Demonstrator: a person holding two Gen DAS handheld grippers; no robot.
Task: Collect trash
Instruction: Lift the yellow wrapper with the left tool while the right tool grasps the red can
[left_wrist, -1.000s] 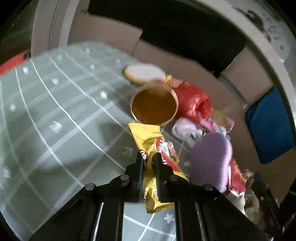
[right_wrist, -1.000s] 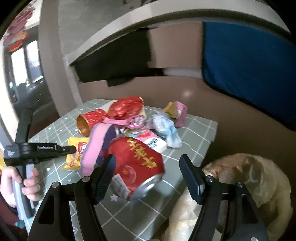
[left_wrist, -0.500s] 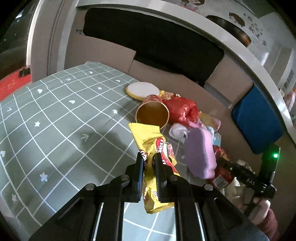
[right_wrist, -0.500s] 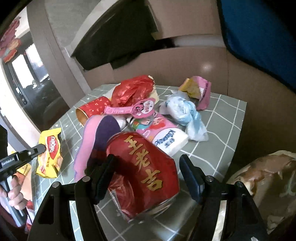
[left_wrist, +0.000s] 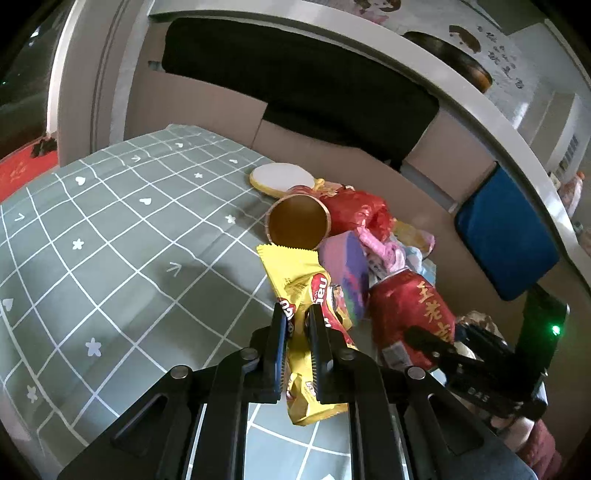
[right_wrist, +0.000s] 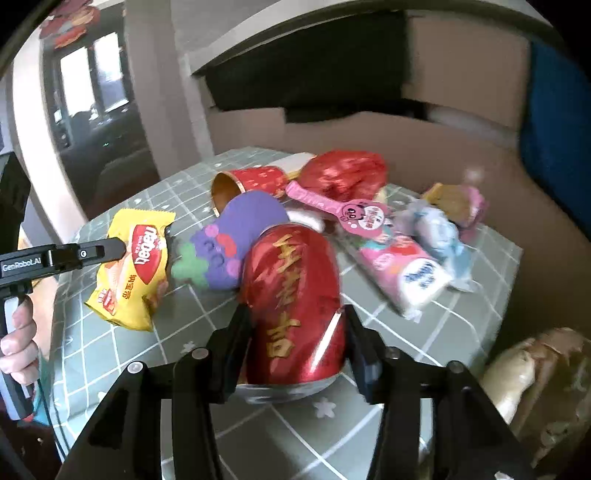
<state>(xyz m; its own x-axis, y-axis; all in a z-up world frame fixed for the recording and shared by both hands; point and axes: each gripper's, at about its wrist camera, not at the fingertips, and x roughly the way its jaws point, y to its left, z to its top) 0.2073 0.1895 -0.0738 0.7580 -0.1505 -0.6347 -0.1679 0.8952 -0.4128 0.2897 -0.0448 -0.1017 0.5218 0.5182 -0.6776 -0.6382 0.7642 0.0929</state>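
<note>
We are mid-pick on two pieces of trash at once. Our left gripper (left_wrist: 298, 321) has its fingers clenched on the yellow snack wrapper (left_wrist: 303, 295), which hangs from them above the green checked worktop (left_wrist: 110, 229), just in front of the toppled paper cup (left_wrist: 297, 223). Our right gripper (right_wrist: 295, 332) has just been closing its fingers around the red can (right_wrist: 295, 291), which lies on its side at the near end of the litter pile, touching the purple plush piece (right_wrist: 236, 236). The can sits between the fingers, and they look to be on its sides or all but there; we cannot say the grip is firm yet.

Next, we judge, we finish the squeeze on the can, lift it clear of the pile, and carry both pieces to the plastic bag (right_wrist: 535, 373) beside the worktop's right edge, likely the trash bag. The round, slick can may slip, so we want a centred, steady hold.
</note>
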